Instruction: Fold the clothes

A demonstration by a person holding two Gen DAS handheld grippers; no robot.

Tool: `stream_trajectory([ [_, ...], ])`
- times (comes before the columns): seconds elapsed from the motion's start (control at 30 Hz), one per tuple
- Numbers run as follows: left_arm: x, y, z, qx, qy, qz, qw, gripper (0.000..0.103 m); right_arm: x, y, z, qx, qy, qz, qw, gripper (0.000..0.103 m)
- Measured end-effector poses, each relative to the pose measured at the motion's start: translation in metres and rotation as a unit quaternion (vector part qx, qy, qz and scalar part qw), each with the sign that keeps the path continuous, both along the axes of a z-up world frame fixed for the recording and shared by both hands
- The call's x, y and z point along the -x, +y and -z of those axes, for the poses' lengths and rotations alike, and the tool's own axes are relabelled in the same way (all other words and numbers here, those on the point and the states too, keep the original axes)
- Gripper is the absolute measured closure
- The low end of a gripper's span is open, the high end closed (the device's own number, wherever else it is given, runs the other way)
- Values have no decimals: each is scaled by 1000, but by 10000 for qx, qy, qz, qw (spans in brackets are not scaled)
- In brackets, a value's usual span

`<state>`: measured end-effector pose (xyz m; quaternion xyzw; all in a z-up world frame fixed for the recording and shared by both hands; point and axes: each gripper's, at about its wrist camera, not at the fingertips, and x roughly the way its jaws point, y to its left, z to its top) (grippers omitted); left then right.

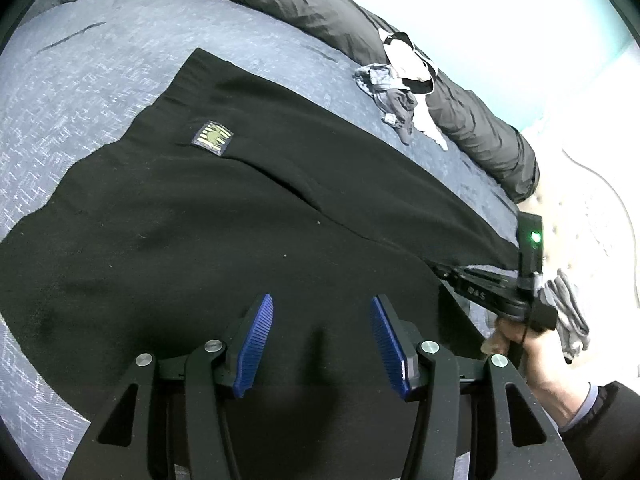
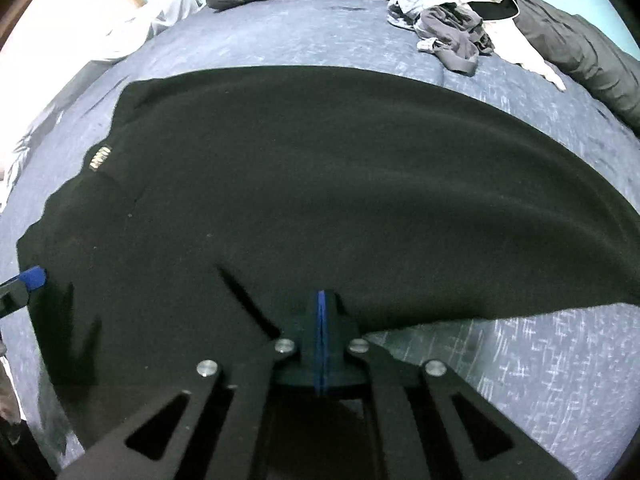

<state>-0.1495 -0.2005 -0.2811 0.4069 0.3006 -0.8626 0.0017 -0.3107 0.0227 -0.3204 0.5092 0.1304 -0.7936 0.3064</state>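
A black garment [image 1: 224, 216] is spread flat across the bed [image 1: 88, 80], with its woven label [image 1: 212, 138] facing up, so that edges and corners can be reached for folding. The right tool [image 2: 322, 320] is seen fully closed at the garment's near edge, its blue pads pressed together. Black cloth lies right at the tips, but whether a fold of it is pinched cannot be told from either view. The left tool [image 1: 322, 340] is held about half open just above the cloth, with nothing between its pads. It is judged to be placed there ready to take the same near edge, so that both corners can be lifted together. The right hand [image 1: 520, 356] is seen at the garment's right side, gripping its handle.

A small pile of unfolded clothes [image 2: 452, 28] is left near the far side, against a rolled dark duvet [image 1: 320, 4], well apart from the garment and probably waiting its turn. No basket, box or other container is seen in either view.
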Motion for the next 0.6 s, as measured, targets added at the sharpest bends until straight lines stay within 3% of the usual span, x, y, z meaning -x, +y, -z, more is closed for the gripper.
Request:
stream_trajectory([
  [0.27, -11, -28, -8, 54, 34, -343, 9994, 45, -1, 6, -14, 863, -390, 182, 9953, 101],
  [0.4, -18, -47, -16, 88, 52, -561, 9984, 44, -3, 1, -21, 1292, -636, 275, 9892, 74],
  [0.5, -23, -58, -15, 130, 9, -685, 9976, 44, -13, -14, -14, 963, -615, -9, 9935, 75],
  [0.53, -24, -62, -15, 143, -6, -727, 9973, 44, -17, -18, -11, 861, -584, -91, 9945, 79],
  [0.57, -25, -65, -14, 125, -21, -749, 9971, 44, -20, -19, -9, 815, -566, -104, 9950, 96],
  [0.6, -26, -67, -13, 103, -36, -768, 9970, 44, -22, -19, -6, 789, -573, -74, 9952, 99],
])
